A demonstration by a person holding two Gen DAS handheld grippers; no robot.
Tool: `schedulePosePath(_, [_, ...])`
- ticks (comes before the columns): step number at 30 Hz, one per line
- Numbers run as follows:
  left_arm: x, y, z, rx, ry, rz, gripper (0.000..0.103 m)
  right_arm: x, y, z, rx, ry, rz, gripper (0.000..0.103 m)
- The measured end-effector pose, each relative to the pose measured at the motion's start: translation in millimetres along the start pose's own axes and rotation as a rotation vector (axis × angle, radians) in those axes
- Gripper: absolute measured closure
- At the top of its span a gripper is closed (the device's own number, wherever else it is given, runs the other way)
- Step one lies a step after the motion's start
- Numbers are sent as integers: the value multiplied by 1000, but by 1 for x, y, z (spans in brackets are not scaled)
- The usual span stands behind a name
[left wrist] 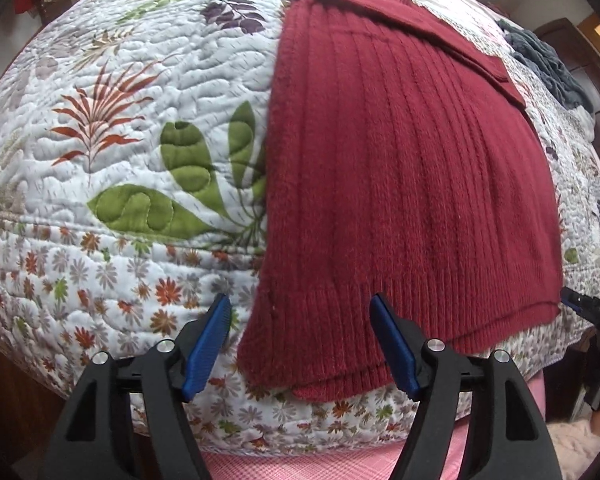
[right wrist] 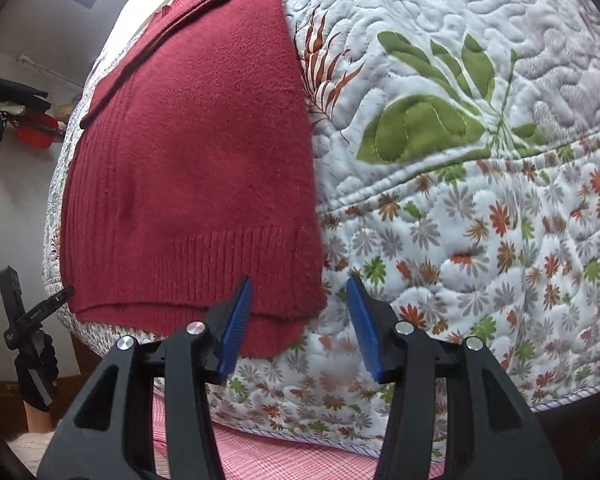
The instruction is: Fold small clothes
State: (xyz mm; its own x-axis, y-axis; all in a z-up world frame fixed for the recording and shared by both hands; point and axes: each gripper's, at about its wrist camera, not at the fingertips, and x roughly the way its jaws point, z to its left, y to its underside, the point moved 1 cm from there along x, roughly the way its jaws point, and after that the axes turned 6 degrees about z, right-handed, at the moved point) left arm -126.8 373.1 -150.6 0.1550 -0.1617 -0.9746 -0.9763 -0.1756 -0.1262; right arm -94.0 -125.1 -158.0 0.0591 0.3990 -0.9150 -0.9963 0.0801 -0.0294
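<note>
Bottom centre of the left wrist view: left gripper (left wrist: 300, 344), blue-padded jaws spread wide, nothing held, straddling the near left hem corner of the dark red ribbed knit sweater (left wrist: 400, 168). Right gripper (right wrist: 300, 328) likewise released, bracketing the sweater's right hem corner. Sweater lies flat, sleeves folded in, on the white quilted floral bedspread (left wrist: 140, 100). Upper right of the left view: crumpled grey-blue cloth (left wrist: 548, 64).

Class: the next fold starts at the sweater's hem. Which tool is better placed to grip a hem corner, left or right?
Both are close, but probably the left tool: open, straddling the red sweater hem corner. The right tool is open too, with its corner beside one finger.
</note>
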Motion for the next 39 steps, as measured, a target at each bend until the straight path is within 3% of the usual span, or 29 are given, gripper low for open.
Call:
schedulePosePath(4, [-1,4,5,-25,31,7,30,1,2,2,-4,-39,2,54])
schedulePosePath(8, [0,6,11,-47,136,33,30,11,-3,12,-5,-91,11,54])
schedulePosePath(15, [2,4,18,-81,196,32,31,21,-14,20,14,-140,11,56])
schedulePosePath(19, [3,8,26,-108,166,39,61,21,-10,18,-6,-143,12,67])
schedulePosePath(20, [3,9,29,-120,161,37,64,22,-10,17,-4,-141,11,70])
schedulePosePath(21, [2,10,32,-132,166,31,73,24,-11,16,1,-135,10,77])
schedulePosePath(22, [0,11,33,-144,189,26,91,22,-9,12,4,-135,9,86])
schedulePosePath(23, [-2,11,34,-160,228,26,95,22,-10,11,3,-136,9,89])
schedulePosePath(25, [-7,13,37,-158,239,14,95,18,-11,11,-9,-142,9,95])
schedulePosePath(30, [-24,4,19,-107,311,-33,96,-7,-16,23,-70,-213,-28,97])
schedulePosePath(35, [-59,-17,26,-126,399,-150,96,-38,-40,30,-82,-329,-78,97])
schedulePosePath(39, [-76,-43,26,-99,365,-214,96,-55,-70,36,-87,-371,-114,97])
